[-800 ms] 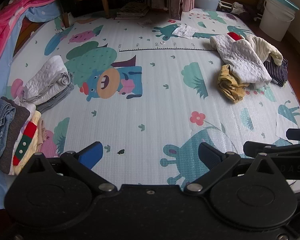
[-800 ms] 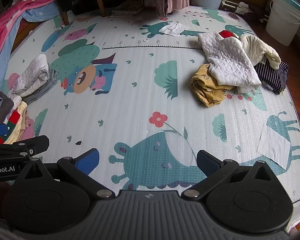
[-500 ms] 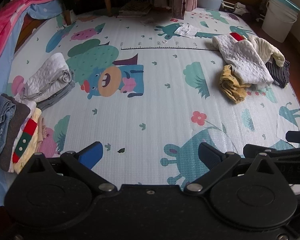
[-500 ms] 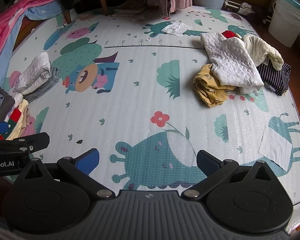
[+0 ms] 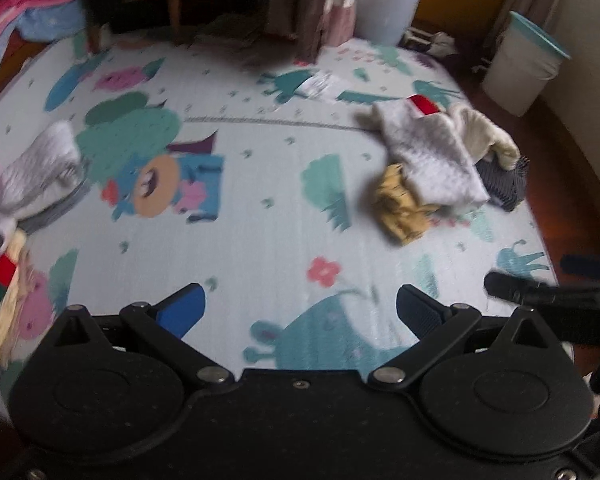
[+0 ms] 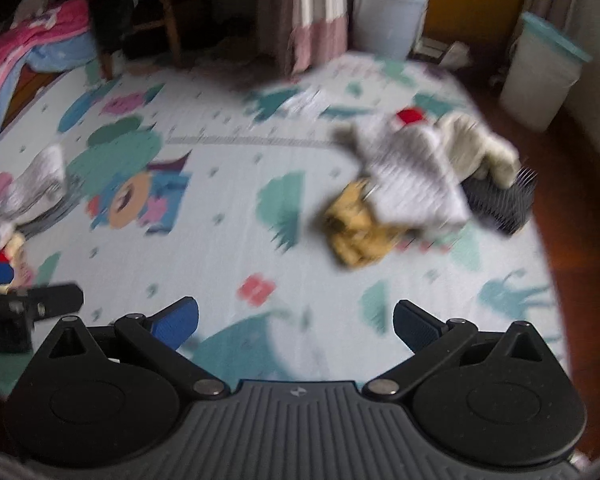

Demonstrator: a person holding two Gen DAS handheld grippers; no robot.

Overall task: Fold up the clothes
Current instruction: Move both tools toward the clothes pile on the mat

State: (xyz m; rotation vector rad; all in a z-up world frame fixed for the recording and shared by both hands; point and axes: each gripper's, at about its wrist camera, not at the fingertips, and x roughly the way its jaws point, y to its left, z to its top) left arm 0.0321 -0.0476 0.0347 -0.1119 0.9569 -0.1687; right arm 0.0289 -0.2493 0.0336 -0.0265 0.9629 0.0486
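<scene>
A heap of unfolded clothes lies at the right of the cartoon play mat [image 5: 260,240]: a white quilted garment [image 5: 428,156] on top, a mustard piece [image 5: 400,208], a cream piece [image 5: 484,136] and a dark striped one [image 5: 504,184]. The same heap shows blurred in the right wrist view, with the quilted garment [image 6: 412,176] over the mustard piece [image 6: 356,236]. Folded clothes [image 5: 32,168] are stacked at the mat's left edge. My left gripper [image 5: 300,312] and right gripper [image 6: 296,322] both hover open above the mat's near side, with nothing between the fingers.
A white planter [image 5: 388,4] and a white bucket with a teal rim [image 5: 524,68] stand beyond the mat at the back right. Chair legs [image 5: 172,4] and a curtain [image 5: 320,4] are at the back. Pink and blue bedding [image 5: 16,12] lies far left. A white paper [image 5: 320,84] rests on the mat.
Both views have tilted up and are blurred by motion; the clothes heap sits lower and larger in each frame. Both grippers stay open.
</scene>
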